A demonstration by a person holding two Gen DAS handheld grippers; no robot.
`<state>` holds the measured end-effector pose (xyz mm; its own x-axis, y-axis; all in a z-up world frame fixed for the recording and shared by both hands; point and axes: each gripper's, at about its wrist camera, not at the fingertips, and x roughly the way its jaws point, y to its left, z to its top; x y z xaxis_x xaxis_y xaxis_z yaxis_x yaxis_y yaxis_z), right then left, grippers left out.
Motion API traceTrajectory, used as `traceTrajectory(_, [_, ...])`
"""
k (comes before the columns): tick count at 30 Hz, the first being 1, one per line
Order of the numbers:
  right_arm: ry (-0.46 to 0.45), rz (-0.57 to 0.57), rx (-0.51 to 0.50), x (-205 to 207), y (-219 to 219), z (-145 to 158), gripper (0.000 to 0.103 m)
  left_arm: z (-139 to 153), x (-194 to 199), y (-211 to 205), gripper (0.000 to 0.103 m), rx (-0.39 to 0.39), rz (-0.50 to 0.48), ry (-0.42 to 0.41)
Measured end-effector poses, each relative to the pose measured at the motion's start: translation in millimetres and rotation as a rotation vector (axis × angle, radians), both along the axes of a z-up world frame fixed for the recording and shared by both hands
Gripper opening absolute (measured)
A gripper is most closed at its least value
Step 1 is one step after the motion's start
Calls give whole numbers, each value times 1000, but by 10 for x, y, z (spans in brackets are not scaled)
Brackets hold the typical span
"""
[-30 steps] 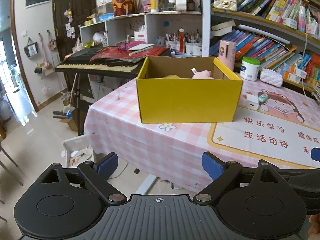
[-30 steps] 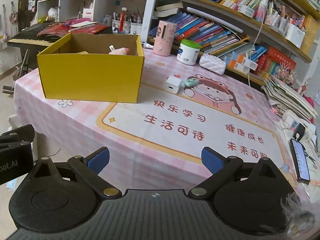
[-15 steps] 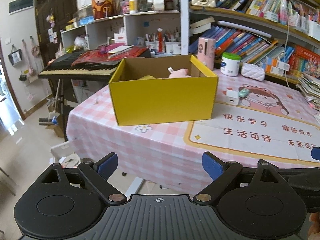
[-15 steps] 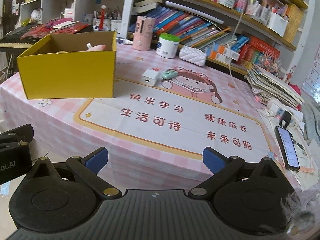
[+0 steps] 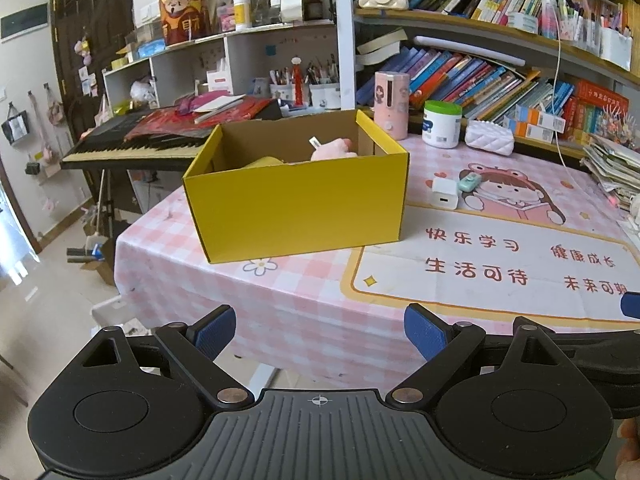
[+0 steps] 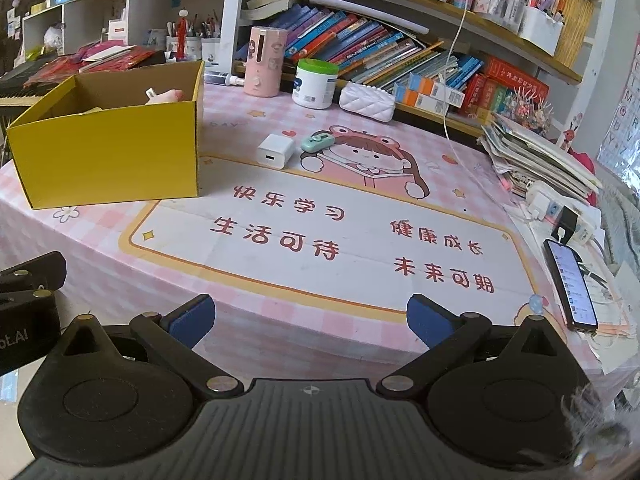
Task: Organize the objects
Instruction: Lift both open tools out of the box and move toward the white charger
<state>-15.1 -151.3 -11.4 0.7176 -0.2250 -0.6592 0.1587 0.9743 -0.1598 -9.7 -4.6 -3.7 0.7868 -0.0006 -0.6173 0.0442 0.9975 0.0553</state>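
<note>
Risk sits mostly in the reach that I judge comes next, since neither tool holds anything. In the left wrist view the left gripper stands wide, nothing between its blue pads, short of the table's near edge at the bottom of the frame. In the right wrist view the right gripper has just been opening to its widest, with only bare tablecloth showing through the gap.

The yellow box stands left of centre in the left view, already holding a pink soft item and something yellow beside it. The loose things likely still to be sorted lie to its right: a white charger cube and, just beside it, a small mint-green gadget, both on the printed mat above centre of the right view.

Those two lie so close together that wide jaws coming down on the cube could nudge the green piece away or catch both at once. The cube looks smooth and hard, so a pinch on its corners might let it squirt out. Toward the lower right of the right view a phone lies at the table edge beside a power strip with cables; a careless sweep there could knock it to the floor. The cardboard box looks light, so dropping items against its wall may push it leftward toward the table's edge
</note>
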Motion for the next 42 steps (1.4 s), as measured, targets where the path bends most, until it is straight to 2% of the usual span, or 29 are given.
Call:
traceTrajectory(11, [3,-8,22,148,-211,-31,103,-20,172,-198,93,-2,-19,3])
traceTrajectory(20, [22,-38,33,362,-553,-67,103,-63,414,-518,93,-12,-59,21])
traceTrajectory(42, [1,-4,74,1245,-1276,28,103,-57,1165,-1147,92,-47,-64,29])
